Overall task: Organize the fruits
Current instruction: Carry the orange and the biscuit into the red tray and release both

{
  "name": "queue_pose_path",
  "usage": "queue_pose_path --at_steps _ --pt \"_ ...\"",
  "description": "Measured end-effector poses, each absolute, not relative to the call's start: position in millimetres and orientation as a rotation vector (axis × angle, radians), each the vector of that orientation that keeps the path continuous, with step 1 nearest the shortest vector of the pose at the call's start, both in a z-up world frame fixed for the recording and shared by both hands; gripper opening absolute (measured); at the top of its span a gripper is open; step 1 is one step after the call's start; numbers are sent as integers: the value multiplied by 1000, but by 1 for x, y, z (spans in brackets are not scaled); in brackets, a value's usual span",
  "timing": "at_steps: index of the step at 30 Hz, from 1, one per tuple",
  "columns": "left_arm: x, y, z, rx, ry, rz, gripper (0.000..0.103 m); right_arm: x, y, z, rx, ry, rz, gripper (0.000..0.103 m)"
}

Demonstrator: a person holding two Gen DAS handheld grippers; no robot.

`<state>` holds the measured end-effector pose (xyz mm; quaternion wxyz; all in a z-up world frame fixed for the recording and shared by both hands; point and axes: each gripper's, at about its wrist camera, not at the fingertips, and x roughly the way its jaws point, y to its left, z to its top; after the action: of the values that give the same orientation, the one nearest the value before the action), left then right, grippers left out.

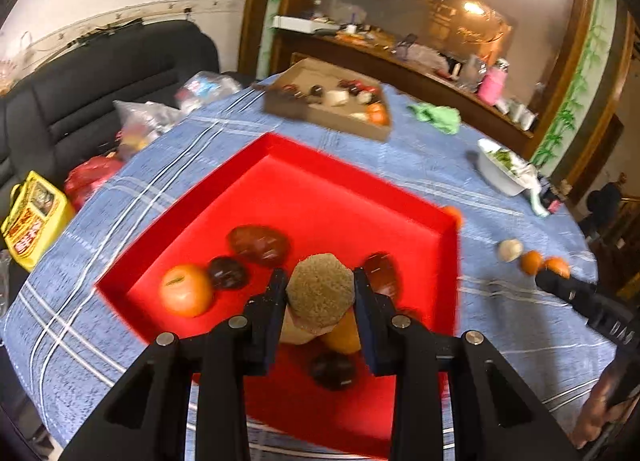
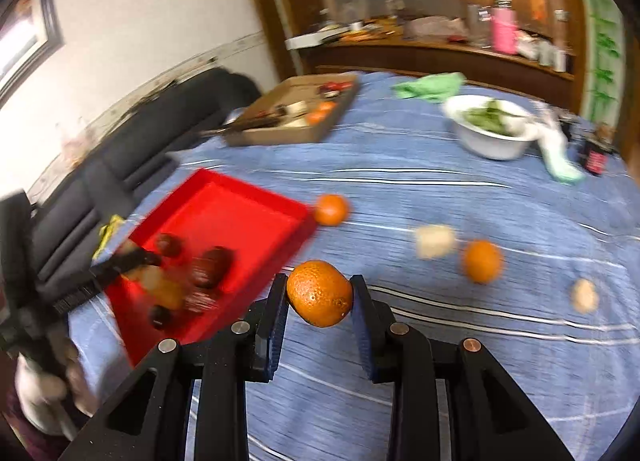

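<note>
My left gripper [image 1: 320, 289] is shut on a rough brown round fruit [image 1: 320, 291] and holds it above the red tray [image 1: 304, 189]. In the tray lie an orange-red fruit [image 1: 186, 289], several dark red-brown fruits [image 1: 259, 245] and an orange one [image 1: 344, 335] under the gripper. My right gripper [image 2: 320, 293] is shut on an orange [image 2: 320, 293], held above the blue cloth right of the red tray [image 2: 224, 201]. More oranges [image 2: 482, 261] [image 2: 331, 209] and pale round fruits [image 2: 435, 241] lie loose on the cloth.
A cardboard box [image 1: 326, 105] with mixed items stands at the table's far side. A white bowl of greens [image 2: 490, 131] and a green cloth [image 2: 430, 85] lie far right. A dark sofa [image 1: 100, 77] with bags is to the left.
</note>
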<state>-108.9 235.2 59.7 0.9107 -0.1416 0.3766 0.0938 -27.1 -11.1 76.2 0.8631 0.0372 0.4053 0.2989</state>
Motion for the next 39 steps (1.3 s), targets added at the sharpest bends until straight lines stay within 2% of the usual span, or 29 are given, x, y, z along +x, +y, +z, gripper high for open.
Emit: queue_pose_path --at_steps 10,12,14,16,19,23,24,27,30,32,34,39 --pt "-110 253 44 -304 791 210 31 6 88 51 7 959 656 34" --pt "-110 254 44 -304 786 211 34 12 97 45 -2 978 645 35" --pt "-112 254 46 -309 772 199 48 16 104 41 7 990 645 35" --pt "-114 254 48 -315 760 200 57 19 106 39 21 998 656 43" --pt "-115 256 50 -326 753 203 62 17 105 47 23 964 655 52" --pt "-119 253 56 -322 740 210 62 8 95 62 27 918 644 54" --pt "-120 250 59 -315 733 210 63 3 89 66 33 904 635 57" --pt "-125 235 69 -272 701 225 71 -13 68 74 62 865 600 64" --pt "-129 220 79 -230 667 249 80 -31 46 76 81 839 558 64" --pt "-132 208 86 -199 643 268 89 -42 32 75 95 824 522 65" --pt "-135 194 92 -160 623 288 93 -51 16 72 117 814 484 68" --pt "-138 163 97 -96 633 286 94 -69 -19 63 170 807 425 69"
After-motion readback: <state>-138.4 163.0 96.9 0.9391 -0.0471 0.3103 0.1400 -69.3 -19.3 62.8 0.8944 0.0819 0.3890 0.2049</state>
